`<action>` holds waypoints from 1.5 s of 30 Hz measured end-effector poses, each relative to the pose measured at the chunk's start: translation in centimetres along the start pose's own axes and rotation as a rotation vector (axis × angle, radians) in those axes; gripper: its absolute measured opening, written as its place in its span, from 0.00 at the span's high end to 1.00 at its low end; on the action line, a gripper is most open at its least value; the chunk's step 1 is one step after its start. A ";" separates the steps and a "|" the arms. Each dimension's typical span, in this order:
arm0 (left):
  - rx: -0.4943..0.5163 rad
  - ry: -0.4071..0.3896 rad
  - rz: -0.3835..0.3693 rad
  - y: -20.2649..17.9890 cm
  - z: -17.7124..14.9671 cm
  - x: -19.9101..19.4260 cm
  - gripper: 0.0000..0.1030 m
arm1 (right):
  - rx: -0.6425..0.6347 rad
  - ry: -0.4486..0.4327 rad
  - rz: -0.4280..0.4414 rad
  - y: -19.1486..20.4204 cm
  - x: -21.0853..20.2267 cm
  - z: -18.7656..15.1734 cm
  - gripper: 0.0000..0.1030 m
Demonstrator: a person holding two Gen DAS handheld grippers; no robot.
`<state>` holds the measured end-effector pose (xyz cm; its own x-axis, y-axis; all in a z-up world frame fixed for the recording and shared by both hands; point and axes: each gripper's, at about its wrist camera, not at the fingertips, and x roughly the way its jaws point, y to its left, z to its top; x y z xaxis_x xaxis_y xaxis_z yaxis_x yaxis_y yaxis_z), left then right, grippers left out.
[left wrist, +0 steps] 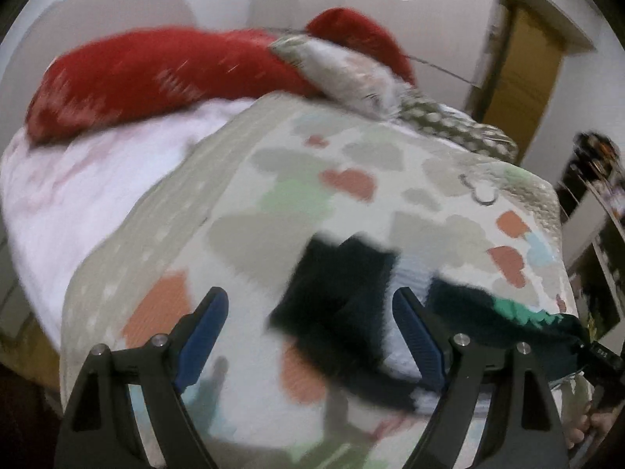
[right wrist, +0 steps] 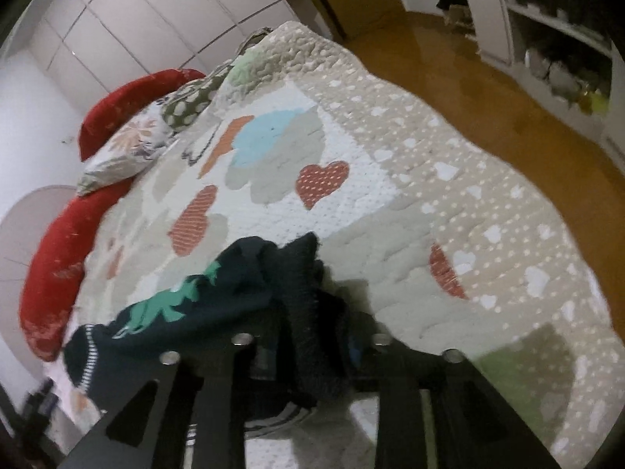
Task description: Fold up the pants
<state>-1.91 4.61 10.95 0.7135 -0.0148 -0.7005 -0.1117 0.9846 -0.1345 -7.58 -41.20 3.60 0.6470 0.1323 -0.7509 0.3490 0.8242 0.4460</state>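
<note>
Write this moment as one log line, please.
left gripper: open, empty | right gripper: shut on dark navy pants with green print | surface: patchwork heart quilt

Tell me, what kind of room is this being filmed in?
Most likely a bedroom in a home. A bed covered by a heart-patterned quilt fills the view, with a long red pillow at its head, and tall white cupboard doors like a wardrobe behind.

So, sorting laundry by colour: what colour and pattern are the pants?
Dark navy knit pants with a green print; the right wrist view shows them best.
</note>
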 end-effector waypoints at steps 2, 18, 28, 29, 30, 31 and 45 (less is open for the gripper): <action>0.075 -0.009 -0.023 -2.3 1.1 1.6 0.17 | 0.024 -0.007 -0.002 -0.5 -0.3 0.0 0.59; 0.001 0.203 0.058 2.6 -2.5 5.4 0.16 | 0.120 -0.130 -0.051 -5.1 -5.6 -1.9 0.40; 0.345 0.192 -0.224 -10.9 1.1 1.3 0.15 | 0.130 -0.133 0.108 -5.6 -6.3 -2.9 0.35; 0.375 0.220 -0.253 -12.4 1.0 1.5 0.15 | 0.120 -0.124 0.121 -5.3 -6.1 -3.0 0.35; 0.421 0.257 -0.295 -14.7 1.0 2.0 0.15 | 0.104 -0.113 0.127 -5.0 -5.9 -3.1 0.35; 0.461 0.289 -0.326 -16.9 1.0 2.5 0.15 | 0.084 -0.104 0.129 -4.6 -5.8 -3.2 0.35; 0.741 0.612 -0.633 -39.7 -4.2 11.0 0.15 | -0.101 -0.006 0.148 0.0 -1.9 -3.3 0.32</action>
<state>7.50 -35.35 5.66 0.0188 -0.4257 -0.9046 0.7256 0.6283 -0.2806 -11.06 -39.64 3.45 0.6905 0.2533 -0.6775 0.1797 0.8472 0.4999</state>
